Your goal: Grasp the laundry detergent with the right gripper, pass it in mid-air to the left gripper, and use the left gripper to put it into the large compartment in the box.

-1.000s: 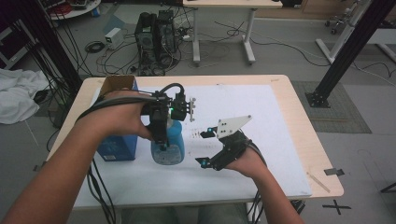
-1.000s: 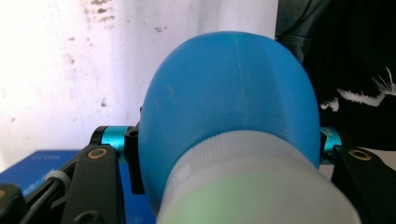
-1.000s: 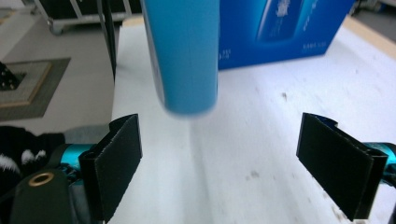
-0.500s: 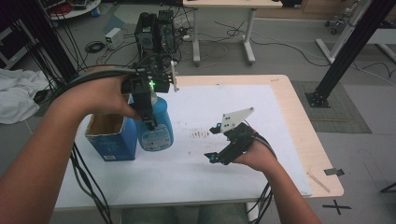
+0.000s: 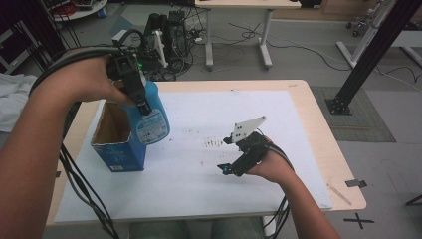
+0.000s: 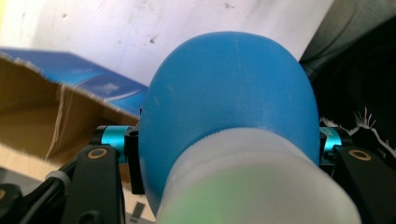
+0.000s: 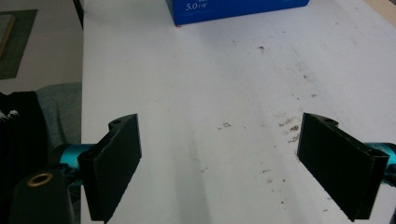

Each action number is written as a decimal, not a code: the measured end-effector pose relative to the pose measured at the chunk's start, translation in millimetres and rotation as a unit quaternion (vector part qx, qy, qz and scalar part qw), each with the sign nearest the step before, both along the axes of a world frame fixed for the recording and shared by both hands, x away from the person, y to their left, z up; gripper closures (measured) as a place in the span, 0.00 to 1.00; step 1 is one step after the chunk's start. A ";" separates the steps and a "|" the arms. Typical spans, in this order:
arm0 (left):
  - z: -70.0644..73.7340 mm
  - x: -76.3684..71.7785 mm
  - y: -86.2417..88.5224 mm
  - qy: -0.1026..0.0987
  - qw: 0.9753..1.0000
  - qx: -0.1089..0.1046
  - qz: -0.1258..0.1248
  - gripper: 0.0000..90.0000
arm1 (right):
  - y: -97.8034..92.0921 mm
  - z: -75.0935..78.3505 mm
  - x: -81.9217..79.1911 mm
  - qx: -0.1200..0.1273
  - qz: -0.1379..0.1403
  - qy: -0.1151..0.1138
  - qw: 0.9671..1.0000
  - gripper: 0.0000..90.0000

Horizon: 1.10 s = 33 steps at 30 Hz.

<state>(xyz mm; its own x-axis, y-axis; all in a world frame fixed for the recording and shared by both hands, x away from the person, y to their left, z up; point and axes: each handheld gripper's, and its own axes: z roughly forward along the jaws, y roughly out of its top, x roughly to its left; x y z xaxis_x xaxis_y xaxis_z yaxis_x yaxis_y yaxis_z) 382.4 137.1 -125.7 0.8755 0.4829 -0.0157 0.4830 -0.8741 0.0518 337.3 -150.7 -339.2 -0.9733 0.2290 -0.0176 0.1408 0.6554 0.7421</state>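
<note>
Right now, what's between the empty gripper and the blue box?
Nothing but bare white table sheet, lightly speckled, between the right gripper and blue box in the right gripper view.

Smooth matt plastic bottle (image 5: 149, 117), torn brown cardboard box (image 5: 115, 137), stained white tabletop (image 5: 209, 184).

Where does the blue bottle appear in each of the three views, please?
High view: the blue bottle hangs upper left, gripped above the open blue box.
Left gripper view: it bulges in the centre, clamped between that gripper's jaws.
Right gripper view: not in it.
Shared landmark: the blue box, top edge here.
</note>
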 end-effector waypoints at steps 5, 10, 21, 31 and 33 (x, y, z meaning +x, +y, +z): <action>8.5 10.2 22.5 -0.003 0.999 -0.007 0.049 0.44 | -0.2 0.6 2.7 -0.001 0.004 -0.002 1.000 0.14; 15.7 19.2 45.2 0.001 0.996 -0.003 0.086 0.44 | 0.5 -1.1 3.6 -0.006 0.000 0.005 1.000 0.14; 14.3 34.0 79.9 -0.004 0.987 -0.006 0.160 0.44 | 4.4 -4.1 7.3 -0.011 0.006 0.006 1.000 0.14; -1.3 44.8 100.5 0.006 0.976 -0.007 0.215 0.44 | 10.1 -7.0 7.5 -0.011 0.003 0.006 1.000 0.14; -6.2 46.5 104.3 0.004 0.974 -0.005 0.226 0.44 | 10.9 -7.4 7.8 -0.010 0.004 0.004 1.000 0.14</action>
